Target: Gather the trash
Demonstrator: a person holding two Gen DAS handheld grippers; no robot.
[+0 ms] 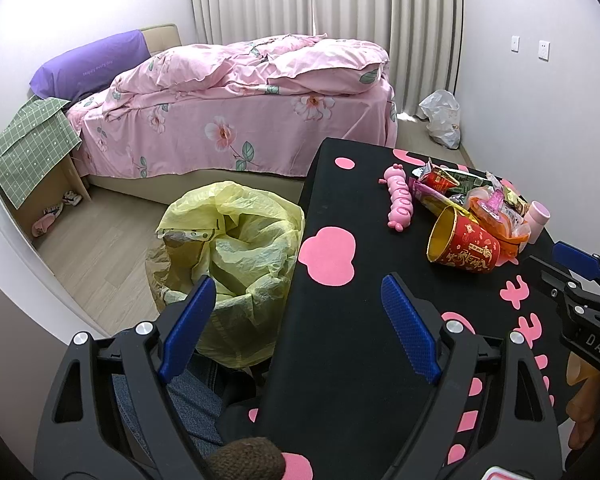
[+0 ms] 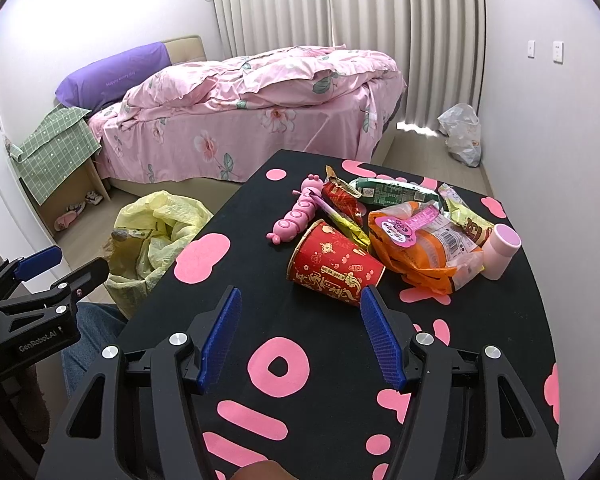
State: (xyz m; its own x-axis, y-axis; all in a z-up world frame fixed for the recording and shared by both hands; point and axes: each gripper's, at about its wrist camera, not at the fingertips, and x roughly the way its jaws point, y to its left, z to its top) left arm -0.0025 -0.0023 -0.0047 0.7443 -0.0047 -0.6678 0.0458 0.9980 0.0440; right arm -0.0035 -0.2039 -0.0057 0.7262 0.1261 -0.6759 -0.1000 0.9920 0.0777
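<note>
A red paper cup lies on its side on the black table, just beyond my open, empty right gripper. Behind it lie an orange bread bag, a red snack wrapper, a green wrapper, a pink caterpillar toy and a pink bottle. The cup also shows in the left wrist view. My left gripper is open and empty, over the table's left edge, beside the yellow-lined trash bin.
The bin stands on the wood floor left of the table. A bed with pink bedding is behind it. A white plastic bag lies by the curtain. A nightstand with a green cloth stands far left.
</note>
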